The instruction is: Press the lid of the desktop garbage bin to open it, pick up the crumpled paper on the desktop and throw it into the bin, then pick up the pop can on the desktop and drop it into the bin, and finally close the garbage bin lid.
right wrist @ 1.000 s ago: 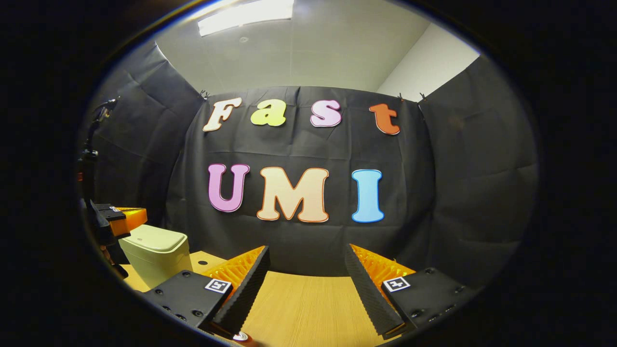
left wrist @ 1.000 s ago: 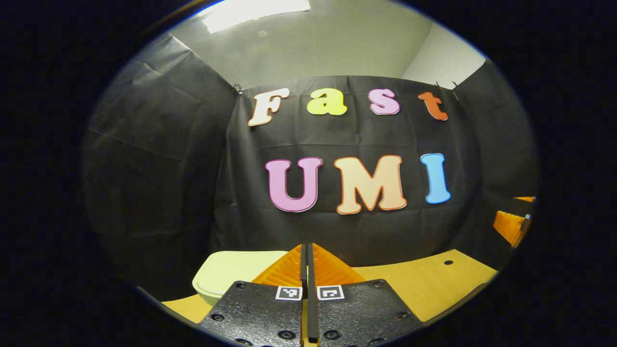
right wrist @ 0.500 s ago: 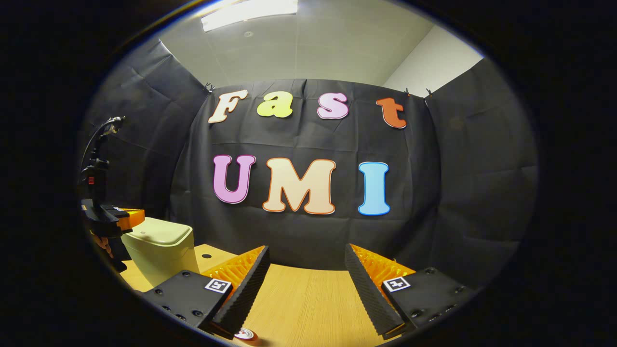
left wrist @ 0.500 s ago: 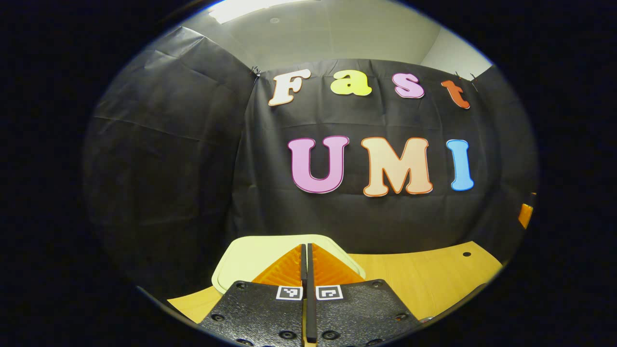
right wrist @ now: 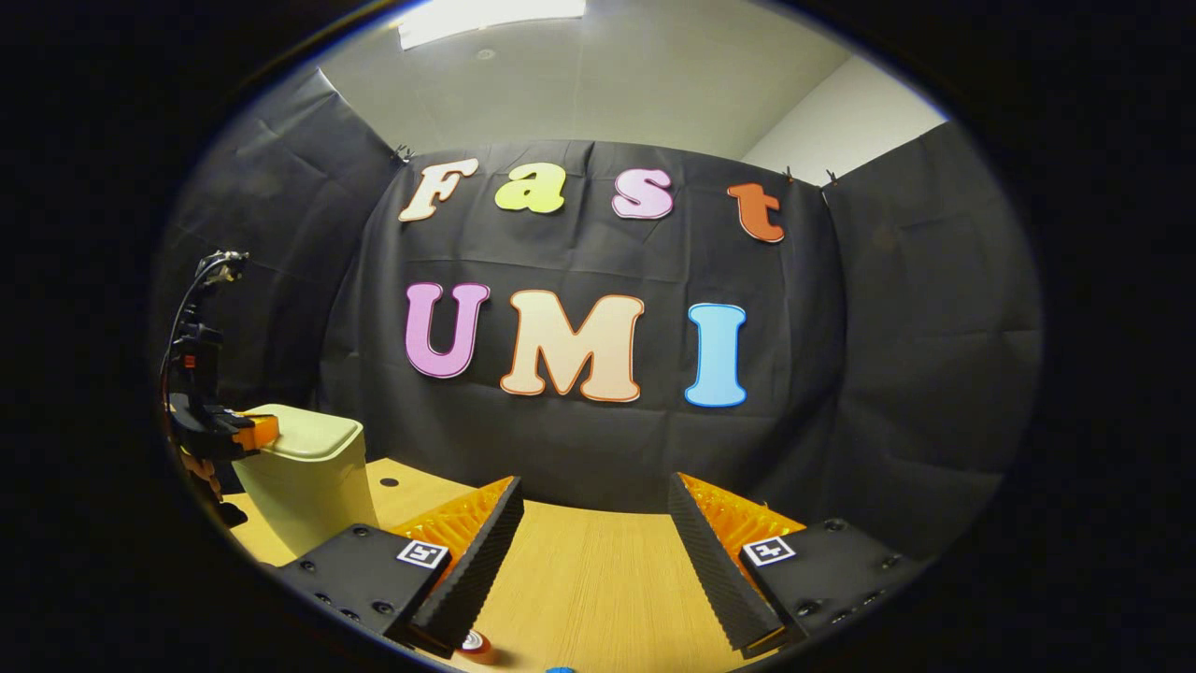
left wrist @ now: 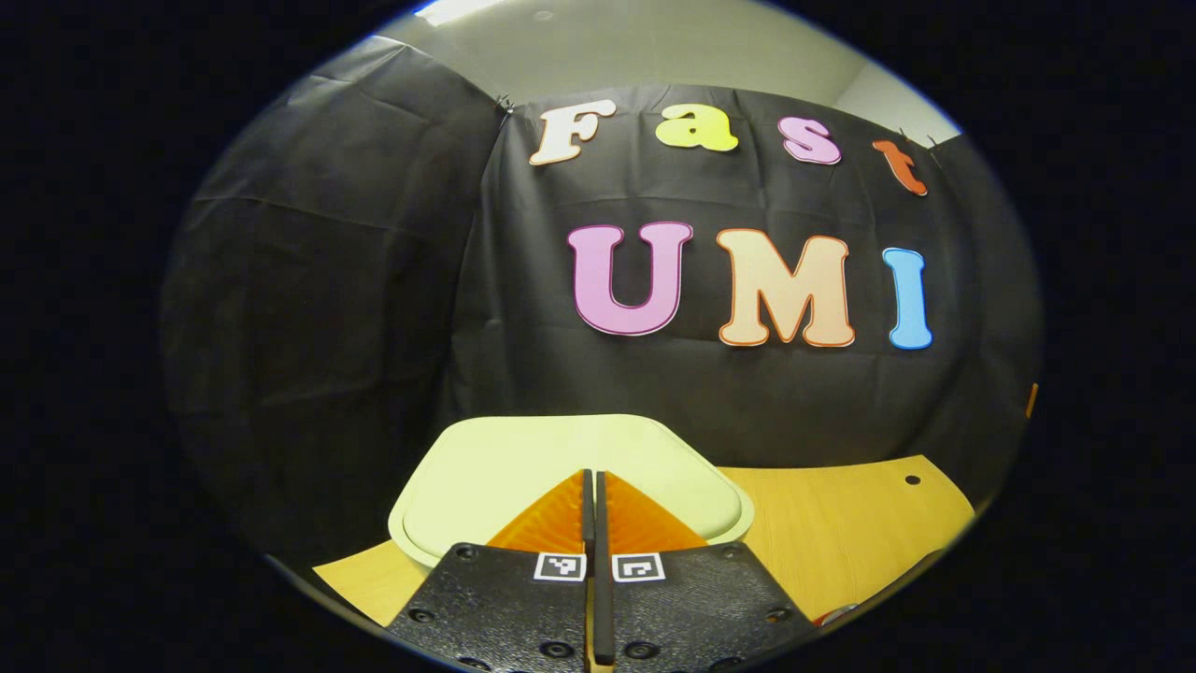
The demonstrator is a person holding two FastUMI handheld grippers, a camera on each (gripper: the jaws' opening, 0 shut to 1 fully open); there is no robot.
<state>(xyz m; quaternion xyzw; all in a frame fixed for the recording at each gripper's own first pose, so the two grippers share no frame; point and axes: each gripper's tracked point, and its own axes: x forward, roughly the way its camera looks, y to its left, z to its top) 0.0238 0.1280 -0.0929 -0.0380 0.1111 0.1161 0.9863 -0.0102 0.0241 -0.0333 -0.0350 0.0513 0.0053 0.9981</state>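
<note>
The pale green desktop bin point(right wrist: 304, 472) stands at the left of the wooden table, its lid point(left wrist: 570, 463) down. My left gripper point(left wrist: 594, 475) is shut with nothing between its fingers, its tips over the near middle of the lid. In the right gripper view the left gripper point(right wrist: 245, 432) sits at the lid's left edge; I cannot tell whether it touches. My right gripper point(right wrist: 593, 495) hangs open over the bare table, right of the bin. The red pop can's top point(right wrist: 475, 642) peeks out under its left finger point(right wrist: 476, 551).
The wooden table point(left wrist: 841, 523) runs to the right of the bin, with a small hole point(left wrist: 912, 479) near its back edge. Black cloth walls close in behind and on both sides. A camera stand with cables point(right wrist: 192, 346) rises at the far left.
My left gripper has moved down and in over the bin lid, which now looks much bigger in its view. My right gripper has tipped down slightly, showing more of the can top.
</note>
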